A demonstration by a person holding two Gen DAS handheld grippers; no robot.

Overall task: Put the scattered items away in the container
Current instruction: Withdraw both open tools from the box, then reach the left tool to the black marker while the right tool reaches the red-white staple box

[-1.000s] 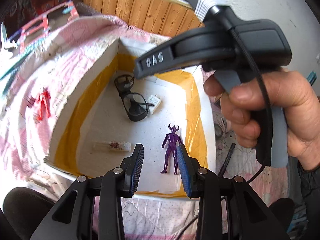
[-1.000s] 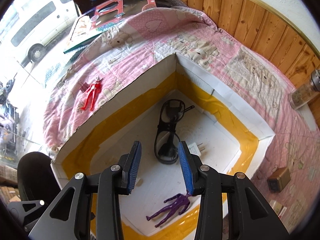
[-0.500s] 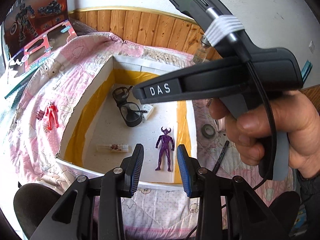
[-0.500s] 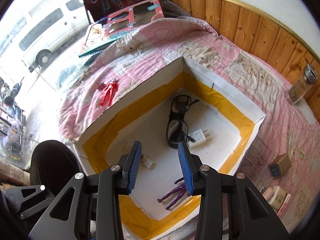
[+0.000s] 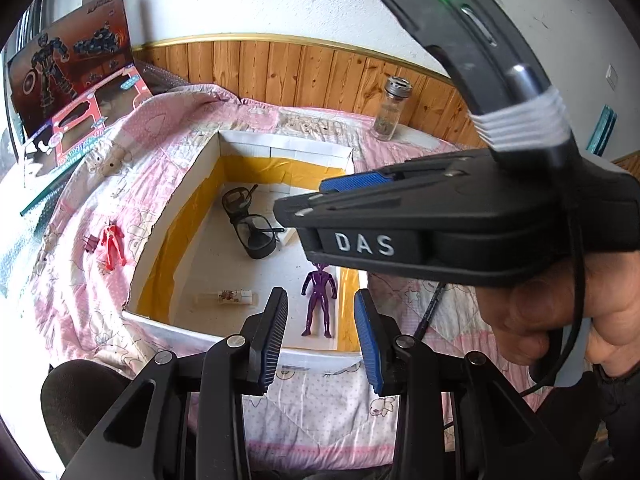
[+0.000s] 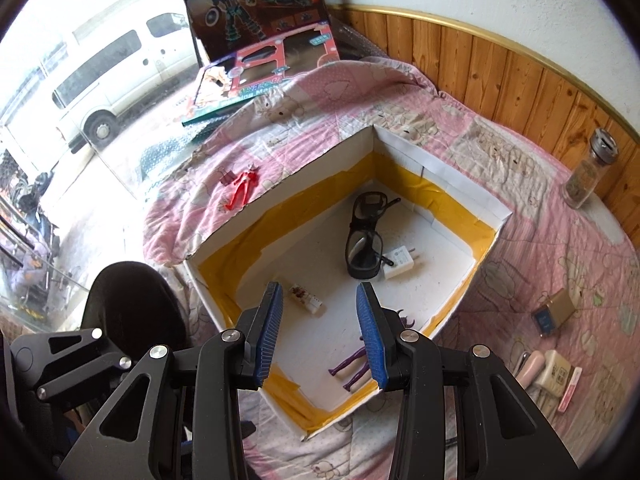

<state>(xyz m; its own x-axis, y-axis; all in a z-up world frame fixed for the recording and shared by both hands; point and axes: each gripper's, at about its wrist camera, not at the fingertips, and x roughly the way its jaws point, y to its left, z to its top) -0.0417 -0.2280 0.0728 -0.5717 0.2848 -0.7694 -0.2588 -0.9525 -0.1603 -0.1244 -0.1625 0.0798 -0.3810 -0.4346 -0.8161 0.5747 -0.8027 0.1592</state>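
Note:
A white box lined with yellow tape (image 5: 176, 216) (image 6: 456, 184) sits on a pink quilt. Inside lie black goggles (image 5: 250, 226) (image 6: 364, 236), a white plug (image 6: 398, 260), a small tube (image 5: 226, 297) (image 6: 306, 300) and a purple figure (image 5: 319, 300) (image 6: 354, 366). A red figure (image 5: 111, 246) (image 6: 242, 186) lies on the quilt left of the box. My left gripper (image 5: 321, 336) is open above the box's near wall. My right gripper (image 6: 321, 336) is open and empty above the box's near corner; its body (image 5: 440, 224) crosses the left wrist view, held by a hand (image 5: 560, 312).
A glass jar (image 5: 390, 110) (image 6: 590, 170) stands by the wooden wall panel. Toy packaging (image 5: 68, 76) (image 6: 256, 40) leans at the far left. A small brown box (image 6: 554, 312), small items (image 6: 548, 372) and a black pen (image 5: 430, 312) lie right of the box. A dark round shape (image 6: 128, 308) sits near left.
Both grippers have pulled back and risen away from the box, so it looks smaller and more of the quilt and wall shows. Both stay open and empty.

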